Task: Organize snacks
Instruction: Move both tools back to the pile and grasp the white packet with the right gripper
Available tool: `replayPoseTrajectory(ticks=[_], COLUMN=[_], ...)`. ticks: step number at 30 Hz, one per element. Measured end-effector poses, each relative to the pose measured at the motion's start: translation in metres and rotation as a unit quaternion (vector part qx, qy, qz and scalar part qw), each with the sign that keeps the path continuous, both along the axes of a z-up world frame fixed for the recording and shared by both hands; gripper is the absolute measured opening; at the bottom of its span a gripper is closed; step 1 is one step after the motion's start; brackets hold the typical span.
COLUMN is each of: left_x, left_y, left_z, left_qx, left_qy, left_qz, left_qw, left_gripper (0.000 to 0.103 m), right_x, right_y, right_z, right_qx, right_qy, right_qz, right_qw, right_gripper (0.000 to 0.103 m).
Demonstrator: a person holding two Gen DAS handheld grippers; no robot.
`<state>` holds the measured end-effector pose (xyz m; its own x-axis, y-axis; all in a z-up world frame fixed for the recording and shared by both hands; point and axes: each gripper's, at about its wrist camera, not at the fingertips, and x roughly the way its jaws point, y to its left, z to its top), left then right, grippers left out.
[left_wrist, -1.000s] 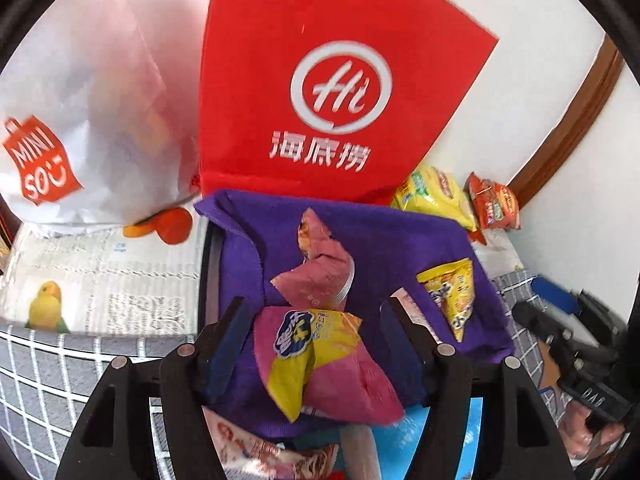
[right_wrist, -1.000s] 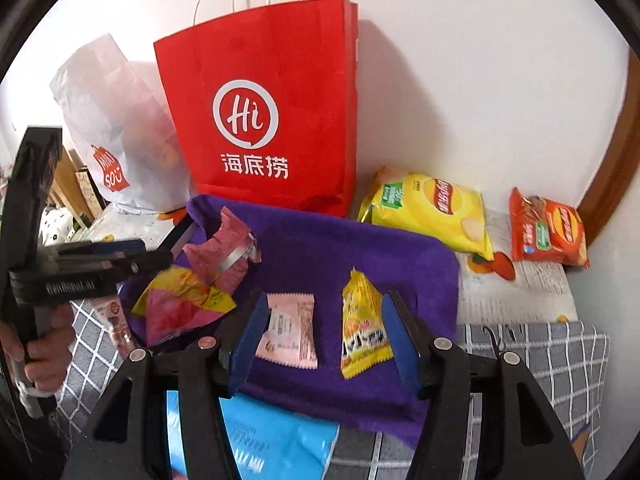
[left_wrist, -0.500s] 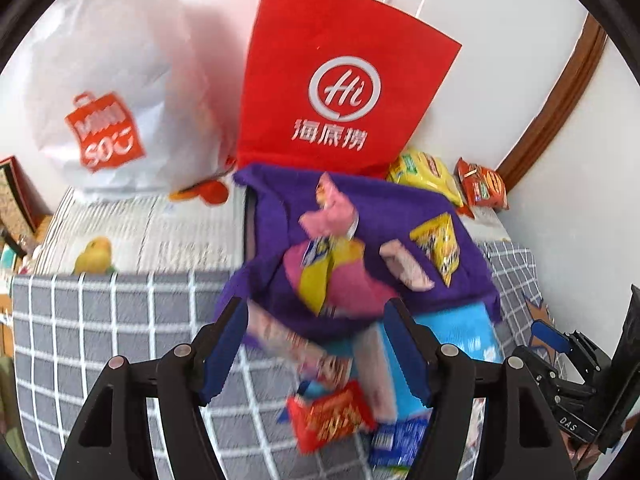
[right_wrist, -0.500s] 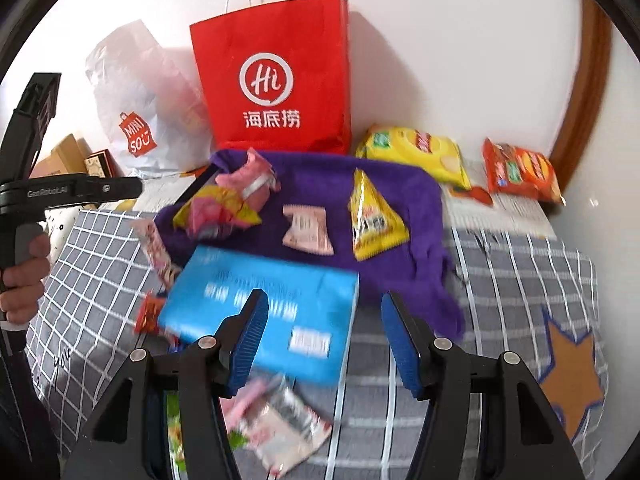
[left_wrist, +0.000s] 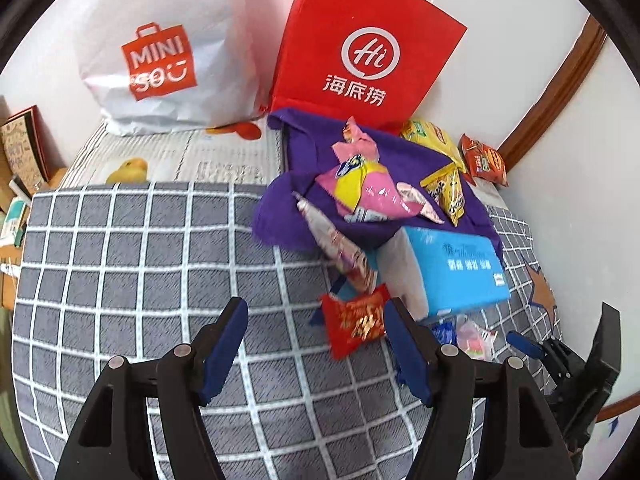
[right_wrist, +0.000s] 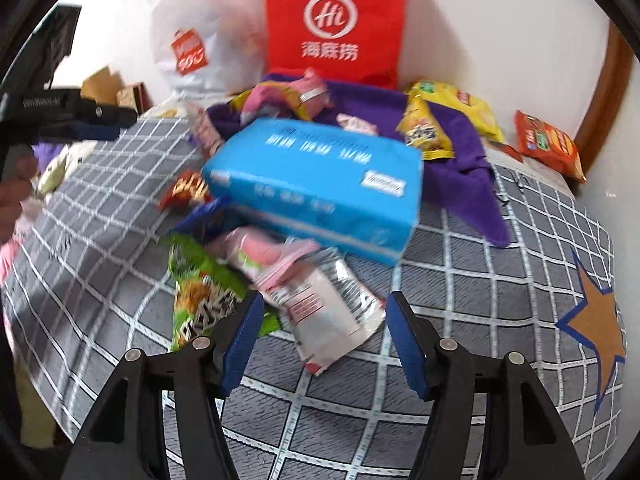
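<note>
Left wrist view: the left gripper (left_wrist: pixel 316 322) is open over the checked cloth (left_wrist: pixel 132 264), a red candy (left_wrist: pixel 356 320) at 3 o'clock. The right gripper (right_wrist: pixel 324 320), just opening wider, holds nothing; a white packet (right_wrist: pixel 328 312) lies between its fingers, a big blue pack (right_wrist: pixel 320 184) at 12 o'clock.

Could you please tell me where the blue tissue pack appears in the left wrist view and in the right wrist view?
Left wrist view: the blue tissue pack lies right of centre, just below the purple cloth.
Right wrist view: the pack fills the centre, in front of the cloth.
Shared landmark: the red paper bag standing against the wall behind the cloth.
</note>
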<state>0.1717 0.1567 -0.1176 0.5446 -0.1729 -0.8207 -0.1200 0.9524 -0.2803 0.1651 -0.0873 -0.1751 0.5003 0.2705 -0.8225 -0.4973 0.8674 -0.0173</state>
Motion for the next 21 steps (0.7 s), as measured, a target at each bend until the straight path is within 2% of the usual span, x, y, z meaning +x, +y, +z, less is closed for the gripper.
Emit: replayPoseTrajectory(ticks=[3, 9, 12, 14, 18, 20, 21], left_x=[-0.007, -0.017, -0.018, -0.017, -0.016, -0.014, -0.013], left_y=[0.002, 0.006, 0.007, 0.006, 0.000, -0.005, -0.007], left_z=[-0.001, -0.002, -0.005, -0.008, -0.015, -0.020, -0.021], left_qx=[0.005, 0.009, 0.005, 0.004, 0.002, 0.002, 0.003], left_qy=[0.002, 0.004, 0.007, 0.009, 0.014, 0.016, 0.016], left_qz=[0.001, 0.005, 0.009, 0.010, 0.006, 0.001, -0.001], left_qw=[1.0000, 0.9999, 0.9999, 0.9999, 0.9999, 0.9999, 0.9999], left_gripper=[0.068, 0.068, 0.068, 0.068, 0.068, 0.068, 0.068], right_x=[0.008, 0.023, 0.030, 0.032, 0.024, 0.020, 0.019], right_y=[0.005, 0.009, 0.006, 0.001, -0.011, -0.023, -0.029], right_z=[-0.011, -0.027, -0.030, -0.030, -0.023, -0.018, -0.017], right_qx=[-0.018, -0.029, -0.008, 0.012, 0.020, 0.022, 0.021], right_qy=[-0.004, 0.003, 0.010, 0.022, 0.002, -0.005, -0.008], right_qz=[-0.009, -0.017, -0.015, -0.019, -0.032, -0.050, -0.060], right_qw=[1.000, 0.999, 1.000, 1.000, 0.999, 0.999, 0.998], right_gripper=[0.064, 0.074, 0.075, 0.061, 0.049, 0.039, 0.038])
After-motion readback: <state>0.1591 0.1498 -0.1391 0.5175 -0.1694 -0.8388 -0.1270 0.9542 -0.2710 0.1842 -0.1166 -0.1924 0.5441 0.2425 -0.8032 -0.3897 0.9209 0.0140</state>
